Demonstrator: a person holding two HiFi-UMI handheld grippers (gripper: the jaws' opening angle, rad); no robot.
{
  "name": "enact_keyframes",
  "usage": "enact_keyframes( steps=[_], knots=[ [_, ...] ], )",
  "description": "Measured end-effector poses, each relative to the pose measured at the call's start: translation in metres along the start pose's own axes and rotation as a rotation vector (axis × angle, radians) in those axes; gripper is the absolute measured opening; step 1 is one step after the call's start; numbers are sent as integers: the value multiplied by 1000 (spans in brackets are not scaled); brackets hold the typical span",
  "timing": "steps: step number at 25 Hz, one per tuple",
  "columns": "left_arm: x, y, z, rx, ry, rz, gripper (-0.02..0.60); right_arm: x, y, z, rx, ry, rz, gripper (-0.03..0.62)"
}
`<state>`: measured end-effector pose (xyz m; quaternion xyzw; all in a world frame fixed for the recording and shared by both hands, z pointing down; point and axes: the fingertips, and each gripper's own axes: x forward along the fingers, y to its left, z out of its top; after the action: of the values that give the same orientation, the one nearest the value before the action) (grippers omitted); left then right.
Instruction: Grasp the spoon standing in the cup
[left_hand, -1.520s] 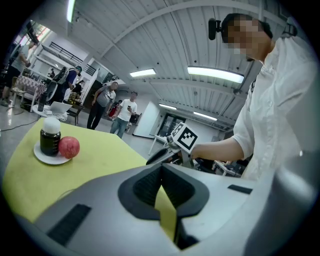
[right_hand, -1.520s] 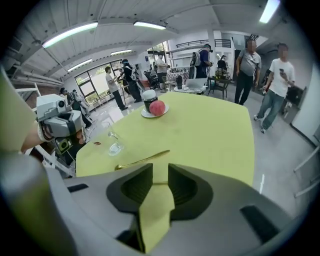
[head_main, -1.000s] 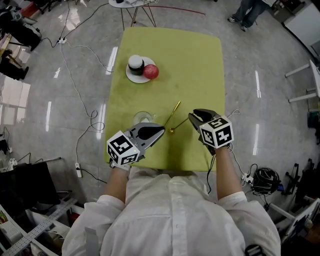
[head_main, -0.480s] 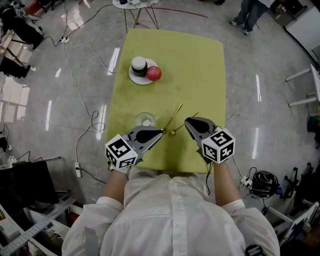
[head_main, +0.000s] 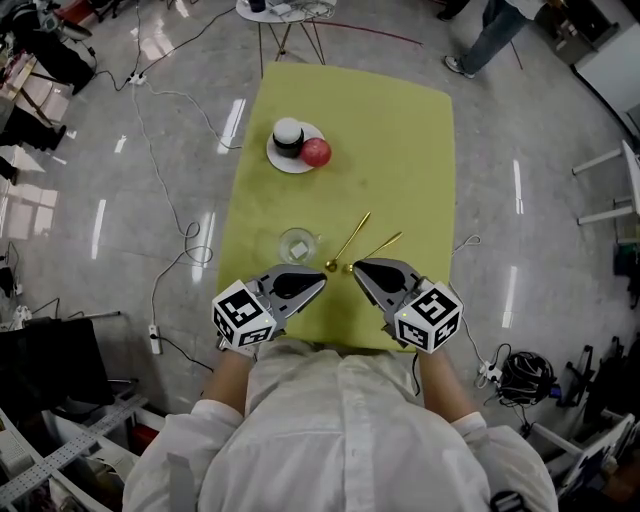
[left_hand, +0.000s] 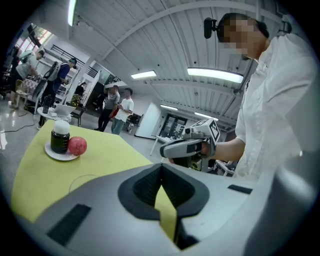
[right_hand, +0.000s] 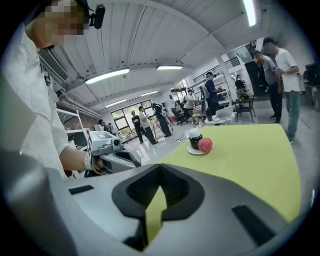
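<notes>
Spoon flat beside glass cup

Left gripper and right gripper point inward (tips close), jaws seemingly together.

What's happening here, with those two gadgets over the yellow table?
A person holds a grasping tool in each hand at the near edge of the table. The left tool and the right tool both have their jaws together and hold nothing. Just ahead, one gold spoon and a second spoon lie flat beside a clear cup, not in it. Farther off, a plate carries a dark jar and a red ball.
</notes>
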<state>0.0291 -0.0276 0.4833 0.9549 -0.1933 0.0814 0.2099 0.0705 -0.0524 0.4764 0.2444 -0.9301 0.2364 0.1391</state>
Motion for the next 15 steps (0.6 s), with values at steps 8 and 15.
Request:
enact_keyframes(
  steps=[8, 15],
  knots=[
    [-17, 4, -2, 5, -4, 23, 5, 14, 30, -9, -92, 52, 58, 3],
    [-31, 10, -1, 17, -2, 17, 5, 26, 40, 0, -121, 33, 67, 3]
  ],
)
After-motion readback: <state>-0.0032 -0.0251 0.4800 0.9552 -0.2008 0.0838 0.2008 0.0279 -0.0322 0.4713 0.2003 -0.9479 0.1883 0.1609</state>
